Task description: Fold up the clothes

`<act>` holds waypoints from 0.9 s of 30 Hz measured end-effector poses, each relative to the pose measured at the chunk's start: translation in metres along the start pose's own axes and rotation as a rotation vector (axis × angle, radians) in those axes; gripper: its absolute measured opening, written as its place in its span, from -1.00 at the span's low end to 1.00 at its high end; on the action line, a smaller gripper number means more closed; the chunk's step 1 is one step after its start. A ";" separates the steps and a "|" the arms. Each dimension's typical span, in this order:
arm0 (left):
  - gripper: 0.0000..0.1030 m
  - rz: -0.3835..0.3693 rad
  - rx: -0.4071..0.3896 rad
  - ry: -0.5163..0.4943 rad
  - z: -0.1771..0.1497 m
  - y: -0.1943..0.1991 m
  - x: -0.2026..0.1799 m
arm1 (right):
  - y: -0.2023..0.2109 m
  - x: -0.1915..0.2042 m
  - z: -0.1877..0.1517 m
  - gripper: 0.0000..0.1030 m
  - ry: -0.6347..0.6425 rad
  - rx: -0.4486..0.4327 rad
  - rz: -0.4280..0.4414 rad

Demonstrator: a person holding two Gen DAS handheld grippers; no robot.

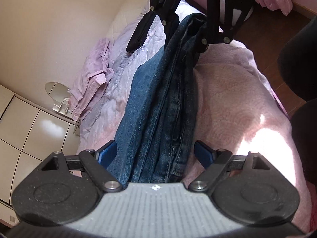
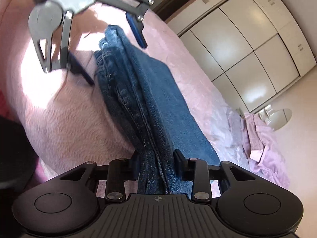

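A pair of blue jeans [image 1: 156, 107], folded lengthwise into a thick narrow band, stretches across a bed between two claws, lying partly on a fuzzy pink blanket [image 1: 233, 99] and partly on a pale lilac bedspread [image 1: 122, 83]. The right claw [image 2: 156, 158] is clamped on one end of the band. The left claw [image 1: 154, 152] stands apart, its blue fingers either side of the other end without pinching it. A lilac shirt [image 1: 93, 79] lies crumpled further along the bed. The stacked denim layers could slide apart or sag, since only one end is gripped.
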State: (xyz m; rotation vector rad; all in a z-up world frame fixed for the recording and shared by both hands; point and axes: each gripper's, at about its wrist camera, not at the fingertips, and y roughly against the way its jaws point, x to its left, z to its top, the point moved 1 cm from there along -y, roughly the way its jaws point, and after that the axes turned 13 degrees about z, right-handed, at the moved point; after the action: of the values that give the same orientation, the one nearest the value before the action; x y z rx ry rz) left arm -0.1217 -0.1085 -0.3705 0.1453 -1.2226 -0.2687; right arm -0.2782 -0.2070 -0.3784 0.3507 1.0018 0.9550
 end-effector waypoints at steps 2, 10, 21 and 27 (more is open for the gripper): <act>0.64 0.014 0.027 -0.029 0.003 -0.012 -0.005 | 0.004 -0.005 0.003 -0.35 -0.022 -0.009 0.007; 0.23 -0.042 0.087 0.003 -0.011 -0.026 0.003 | 0.012 -0.008 0.002 -0.35 -0.067 -0.003 0.042; 0.21 -0.071 0.096 -0.007 -0.008 -0.024 0.003 | 0.014 0.018 0.021 0.06 -0.034 -0.064 0.032; 0.22 -0.121 0.097 0.012 -0.008 -0.028 0.015 | -0.010 0.012 0.036 0.08 -0.044 -0.084 0.032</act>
State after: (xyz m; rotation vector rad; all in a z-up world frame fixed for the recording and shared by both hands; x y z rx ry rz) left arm -0.1129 -0.1399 -0.3662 0.3053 -1.2173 -0.3131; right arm -0.2411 -0.1967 -0.3726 0.3166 0.9157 1.0119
